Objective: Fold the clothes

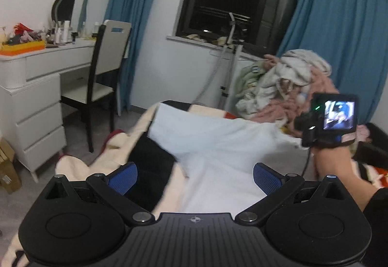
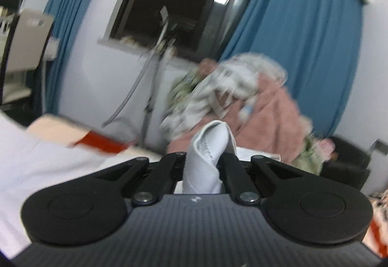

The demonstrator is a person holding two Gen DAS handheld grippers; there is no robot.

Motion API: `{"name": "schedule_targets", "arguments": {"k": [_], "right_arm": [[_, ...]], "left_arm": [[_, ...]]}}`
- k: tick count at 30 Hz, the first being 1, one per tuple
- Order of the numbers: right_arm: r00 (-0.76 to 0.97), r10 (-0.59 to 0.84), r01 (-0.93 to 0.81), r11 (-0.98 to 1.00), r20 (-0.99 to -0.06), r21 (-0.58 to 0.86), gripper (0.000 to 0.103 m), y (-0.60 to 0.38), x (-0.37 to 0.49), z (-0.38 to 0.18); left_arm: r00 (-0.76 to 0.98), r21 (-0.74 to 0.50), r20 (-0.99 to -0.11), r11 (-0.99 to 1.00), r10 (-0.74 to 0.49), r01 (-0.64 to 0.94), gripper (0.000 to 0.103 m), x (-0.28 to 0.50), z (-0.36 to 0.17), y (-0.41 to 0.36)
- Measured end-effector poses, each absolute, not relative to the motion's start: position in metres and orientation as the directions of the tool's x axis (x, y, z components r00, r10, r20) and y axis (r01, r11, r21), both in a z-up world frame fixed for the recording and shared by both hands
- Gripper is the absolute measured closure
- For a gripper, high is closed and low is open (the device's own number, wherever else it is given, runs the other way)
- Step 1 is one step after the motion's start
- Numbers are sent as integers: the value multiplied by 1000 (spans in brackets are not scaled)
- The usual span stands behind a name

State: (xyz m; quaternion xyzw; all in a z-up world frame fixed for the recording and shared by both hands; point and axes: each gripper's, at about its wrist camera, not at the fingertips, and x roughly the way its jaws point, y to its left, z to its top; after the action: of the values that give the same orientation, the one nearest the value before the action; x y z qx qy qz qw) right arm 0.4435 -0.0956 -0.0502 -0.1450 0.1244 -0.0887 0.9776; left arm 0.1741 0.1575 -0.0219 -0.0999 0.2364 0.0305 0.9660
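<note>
Barely begun, we judge: our right hand-held gripper (image 2: 202,165) pinches the white shirt (image 1: 218,145) spread on the bed (image 1: 145,145), the left hand-held gripper (image 1: 195,176) gapes empty, and the clothes heap (image 1: 286,87) waits unfolded.

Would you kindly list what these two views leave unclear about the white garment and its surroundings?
- White cloth garment: left wrist view, its near end is hidden behind the open left tongs.
- Garment type: right wrist view shows only a bunched fold pinched in the shut right tongs; the rest is blurred.
- Heap of pink and white laundry: motion blur merges separate items.
- Small bottles on the white dresser: too small to identify.
</note>
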Motion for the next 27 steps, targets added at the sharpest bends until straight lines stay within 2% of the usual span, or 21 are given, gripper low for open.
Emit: {"name": "schedule_targets", "arguments": {"k": [4,6,7,8,10,13,19,23,27], "right_arm": [[926,-198,105,953,-321,-285,98,-81,472,-93],[909,-173,76,963,-378,-258,84,-79,484,-106],[903,-140,46,972,-407,-232,55,-80,489,-106],[904,-113,28,978,-413,-207,21,-77,484,-105],[924,-66,12,989,-376,-144,0,-80,468,-94],[945,4,-26,998,-326,-62,0,-83,439,-73],[967,78,-82,997,-242,-8,0,-100,332,-18],[972,121,-116,993,-201,37,0,-122,245,12],[974,95,-84,994,-207,63,0,-154,157,22]], "left_arm": [[861,-200,-508,974,-9,-107,0,201,-42,166],[852,-196,-523,976,-20,-98,0,208,-52,162],[851,-193,-524,977,-24,-91,0,211,-55,160],[850,-190,-525,978,-28,-85,0,214,-58,157],[849,-189,-527,979,-39,-72,0,219,-61,152],[848,-191,-527,980,-50,-61,0,217,-64,146],[851,-202,-518,979,-88,-22,0,199,-56,134],[880,-159,-468,987,-79,4,0,169,-38,120],[910,-121,-406,992,-81,35,0,128,-17,100]]}}
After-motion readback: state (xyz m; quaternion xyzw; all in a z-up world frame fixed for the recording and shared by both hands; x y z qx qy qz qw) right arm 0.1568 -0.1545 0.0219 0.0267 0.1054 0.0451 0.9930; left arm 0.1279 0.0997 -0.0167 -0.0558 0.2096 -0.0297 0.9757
